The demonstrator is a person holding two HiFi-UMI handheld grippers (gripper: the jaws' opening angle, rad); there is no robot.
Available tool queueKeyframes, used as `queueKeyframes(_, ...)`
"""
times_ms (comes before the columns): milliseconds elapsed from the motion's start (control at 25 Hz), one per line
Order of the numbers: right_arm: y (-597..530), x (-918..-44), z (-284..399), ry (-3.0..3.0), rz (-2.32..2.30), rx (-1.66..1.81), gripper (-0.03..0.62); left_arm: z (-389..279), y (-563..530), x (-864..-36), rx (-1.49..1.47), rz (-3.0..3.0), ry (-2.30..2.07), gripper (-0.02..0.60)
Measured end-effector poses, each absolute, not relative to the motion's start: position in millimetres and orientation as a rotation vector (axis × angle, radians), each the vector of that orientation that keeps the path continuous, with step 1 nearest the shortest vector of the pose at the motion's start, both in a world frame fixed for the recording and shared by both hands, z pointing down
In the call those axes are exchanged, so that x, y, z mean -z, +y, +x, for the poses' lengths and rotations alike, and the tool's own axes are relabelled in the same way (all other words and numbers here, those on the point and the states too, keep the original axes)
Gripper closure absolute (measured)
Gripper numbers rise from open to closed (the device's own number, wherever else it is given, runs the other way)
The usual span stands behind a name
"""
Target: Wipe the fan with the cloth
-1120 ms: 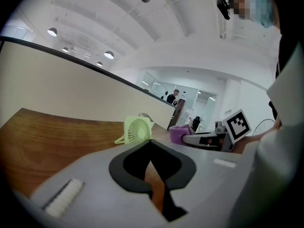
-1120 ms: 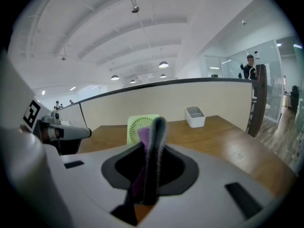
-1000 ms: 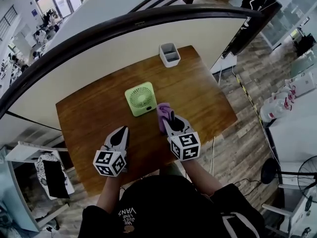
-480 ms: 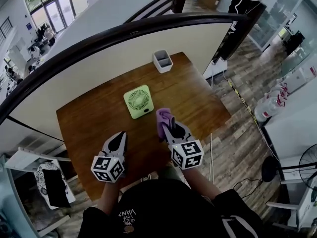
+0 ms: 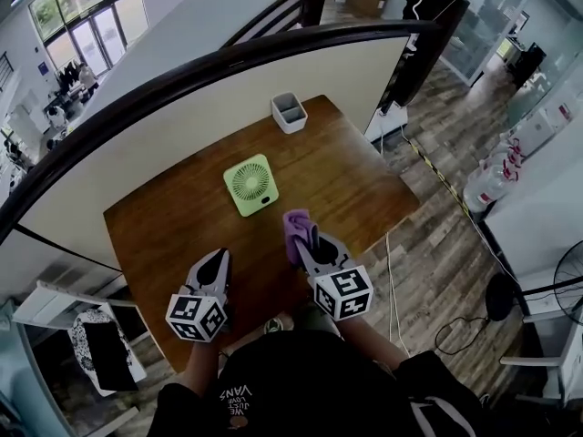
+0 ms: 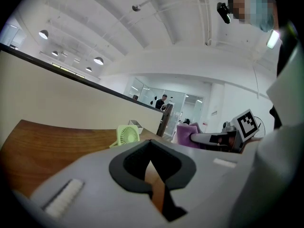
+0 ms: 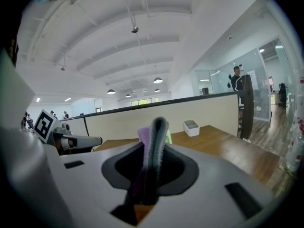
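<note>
Both grippers had drawn back toward the bottom of the frame, leaving the purple cloth [image 5: 294,224] apart from the green fan [image 5: 250,184] at centre, so the wiping looked finished or paused. The right gripper [image 5: 305,237] pinched the cloth. The left gripper [image 5: 219,257] was pressed together, empty.

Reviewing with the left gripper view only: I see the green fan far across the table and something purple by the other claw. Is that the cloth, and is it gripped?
Observer: Yes. The right gripper view shows the right claw shut on the purple cloth.
Operator: Is the cloth on the fan?
Observer: No. In the head view it is clear of the green fan, nearer the person.
Operator: And where are the claws?
Observer: Both over the near part of the table, the left claw left of the right.
</note>
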State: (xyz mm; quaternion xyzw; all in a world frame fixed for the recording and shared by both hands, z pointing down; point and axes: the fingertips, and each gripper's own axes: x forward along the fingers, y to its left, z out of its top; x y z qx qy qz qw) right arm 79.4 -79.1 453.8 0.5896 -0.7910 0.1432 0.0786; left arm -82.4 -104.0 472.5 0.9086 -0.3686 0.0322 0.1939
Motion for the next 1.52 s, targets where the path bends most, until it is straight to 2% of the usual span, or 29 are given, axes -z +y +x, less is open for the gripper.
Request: queueKeyframes(1520, -44.1, -463.6, 61.2, -2.337, 1.779, -0.427, 0.510, -88.1, -77.5, -480.0, -0.114, 2.580, -0.956, 0.571)
